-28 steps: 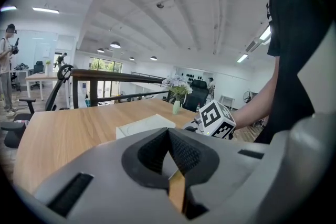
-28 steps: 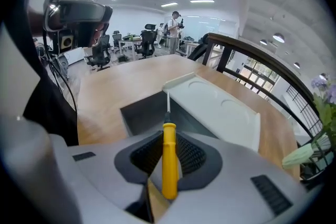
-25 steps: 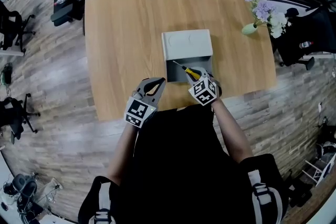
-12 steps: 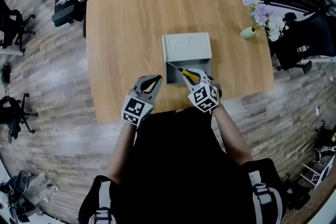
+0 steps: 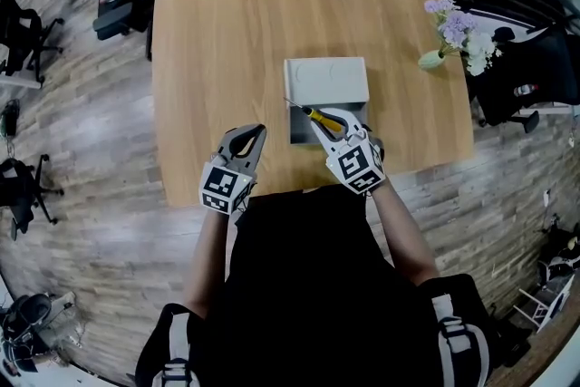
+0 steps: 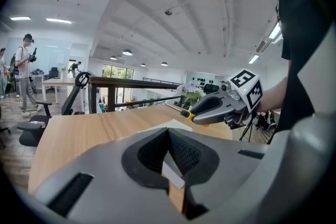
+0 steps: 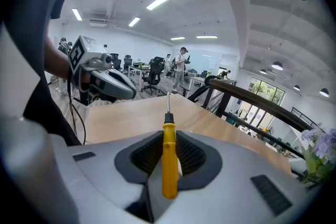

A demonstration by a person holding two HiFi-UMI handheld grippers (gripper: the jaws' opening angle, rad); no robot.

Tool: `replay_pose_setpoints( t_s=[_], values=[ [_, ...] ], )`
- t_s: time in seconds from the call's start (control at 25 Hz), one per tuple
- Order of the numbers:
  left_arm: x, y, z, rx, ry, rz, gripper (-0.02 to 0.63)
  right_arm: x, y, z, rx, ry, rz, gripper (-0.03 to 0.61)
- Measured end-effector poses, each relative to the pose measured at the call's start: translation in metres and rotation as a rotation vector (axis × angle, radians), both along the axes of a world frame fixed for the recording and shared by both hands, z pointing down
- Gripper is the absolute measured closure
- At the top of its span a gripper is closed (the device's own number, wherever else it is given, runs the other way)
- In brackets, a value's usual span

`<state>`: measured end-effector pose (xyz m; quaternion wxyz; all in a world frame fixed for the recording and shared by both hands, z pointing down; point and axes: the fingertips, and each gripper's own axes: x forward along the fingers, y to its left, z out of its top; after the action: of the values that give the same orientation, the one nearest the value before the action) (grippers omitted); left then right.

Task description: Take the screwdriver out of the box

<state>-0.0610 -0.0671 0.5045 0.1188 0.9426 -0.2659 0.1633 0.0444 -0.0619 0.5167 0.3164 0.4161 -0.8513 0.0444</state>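
**A:** Screwdriver [image 7: 169, 160] – who is holding it?
**B:** The right hand-held gripper [image 5: 333, 120] is clamping its yellow handle, holding it above the open box [image 5: 326, 79].
**A:** And the left hand-held gripper [image 5: 256, 132]?
**B:** It is hovering left of the box, over the bench [image 5: 208, 59], jaws together on nothing.

Box [image 5: 326, 82] near middle of surface's [image 5: 217, 41] near edge; flowers [image 5: 458, 24] at right edge; screwdriver [image 5: 319, 116] over box's near part.
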Motion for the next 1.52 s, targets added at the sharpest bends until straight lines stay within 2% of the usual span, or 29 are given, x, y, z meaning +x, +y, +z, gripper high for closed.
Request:
replay_pose_setpoints(
  t_s=[0.36,0.72,0.96,1.52],
  values=[
    [0.007,0.008,-0.005,0.016,-0.004,0.026,0.592,-0.012,-0.007,-0.028,0.067,-0.02,-0.046,0.491],
    [-0.006,0.0,-0.015,0.033,0.003,-0.017,0.592,-0.024,-0.004,-0.042,0.078,-0.052,-0.082,0.491],
    [-0.007,-0.003,-0.015,0.033,-0.002,-0.037,0.592,-0.027,0.0,-0.039,0.088,-0.036,-0.133,0.491],
    [0.003,-0.003,-0.013,0.022,-0.006,-0.036,0.592,-0.02,-0.003,-0.04,0.088,-0.042,-0.129,0.491]
  ],
)
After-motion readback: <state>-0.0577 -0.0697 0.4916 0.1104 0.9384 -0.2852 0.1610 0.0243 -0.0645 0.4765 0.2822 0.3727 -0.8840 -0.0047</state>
